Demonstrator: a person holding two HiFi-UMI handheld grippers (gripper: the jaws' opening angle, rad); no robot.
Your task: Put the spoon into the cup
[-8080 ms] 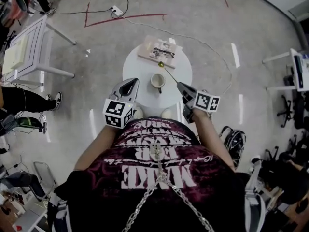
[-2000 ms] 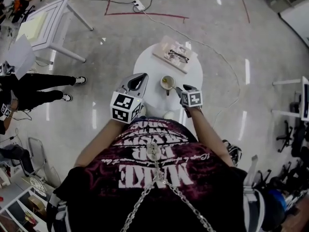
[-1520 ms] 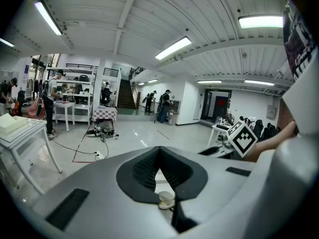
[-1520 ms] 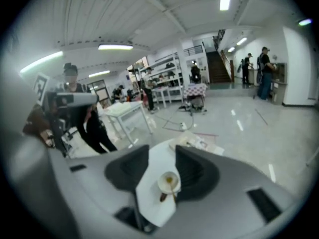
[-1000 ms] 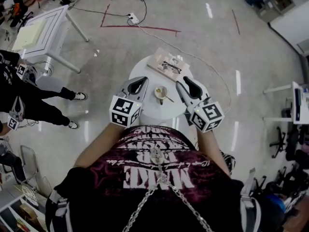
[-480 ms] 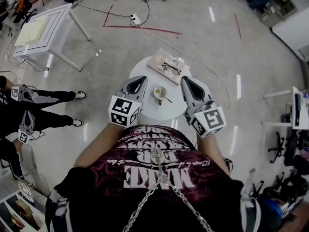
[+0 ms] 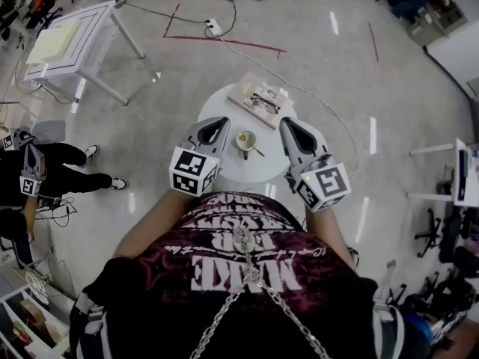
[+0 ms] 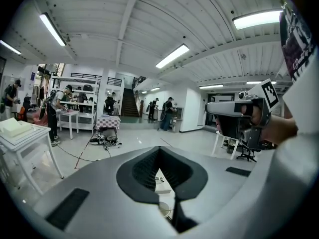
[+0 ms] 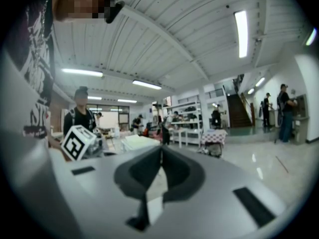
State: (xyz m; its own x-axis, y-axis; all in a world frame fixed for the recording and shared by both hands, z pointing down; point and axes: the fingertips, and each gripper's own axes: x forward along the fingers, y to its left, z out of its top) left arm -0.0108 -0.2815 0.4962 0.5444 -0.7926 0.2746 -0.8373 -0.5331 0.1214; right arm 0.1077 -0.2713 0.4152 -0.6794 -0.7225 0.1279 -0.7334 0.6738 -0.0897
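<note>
As the spoon (image 7: 256, 152) sits in the cup (image 7: 245, 140), right claw (image 7: 288, 123) hovers nearby.

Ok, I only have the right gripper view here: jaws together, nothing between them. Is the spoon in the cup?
Observer: Yes. The head view shows the spoon in the cup, handle leaning out toward the right gripper.
Reviewer: And the left gripper's jaws?
Observer: The left gripper hangs at the cup's other side, jaws together, empty.
Reviewer: Anything else on the table?
Observer: A flat board with glasses on it lies at the far side of the round table.
</note>
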